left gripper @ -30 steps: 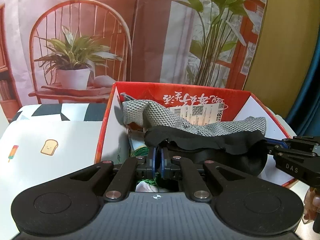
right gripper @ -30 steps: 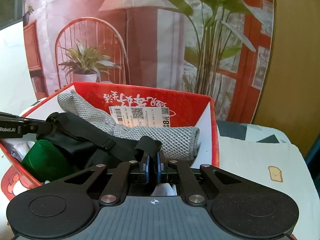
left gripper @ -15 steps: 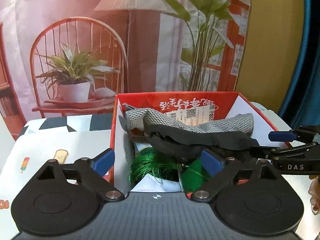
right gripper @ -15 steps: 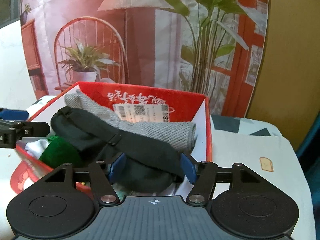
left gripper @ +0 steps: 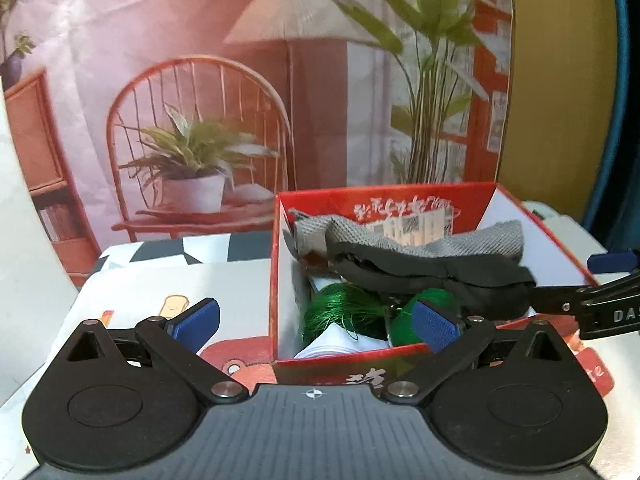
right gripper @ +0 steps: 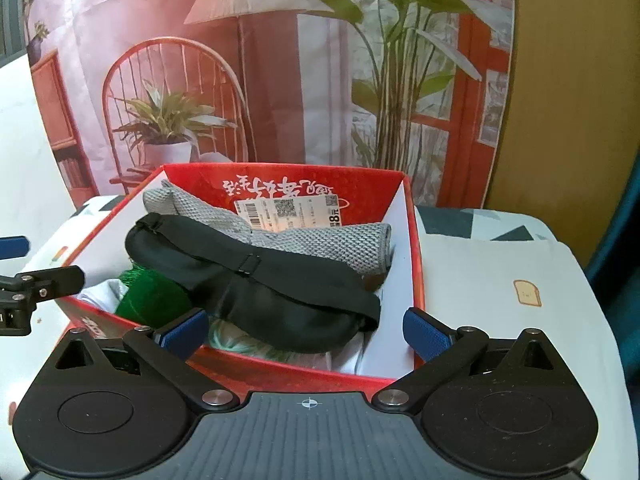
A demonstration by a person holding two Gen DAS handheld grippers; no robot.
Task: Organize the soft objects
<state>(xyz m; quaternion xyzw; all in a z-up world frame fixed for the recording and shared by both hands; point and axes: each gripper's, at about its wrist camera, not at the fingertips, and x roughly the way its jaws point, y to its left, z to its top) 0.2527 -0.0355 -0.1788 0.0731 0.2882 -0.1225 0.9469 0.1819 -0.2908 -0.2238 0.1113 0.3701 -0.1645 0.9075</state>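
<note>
Both my grippers, left gripper (left gripper: 316, 326) and right gripper (right gripper: 306, 330), have jaws opening, nothing between. Sleep mask (right gripper: 256, 276) lies in the red box (right gripper: 414, 264), half hiding green yarn (right gripper: 150, 300); box lettering unreadable.

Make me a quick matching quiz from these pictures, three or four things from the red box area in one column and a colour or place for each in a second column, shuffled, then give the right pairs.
Column one:
1. sleep mask
2. knit cloth
3. thread bundle
4. toast picture

Column two:
A. green, low in the red box
B. black, draped on top of the pile
C. on the table cover, outside the box
D. grey, along the far side of the box

Pairs: 1-B, 2-D, 3-A, 4-C
</note>
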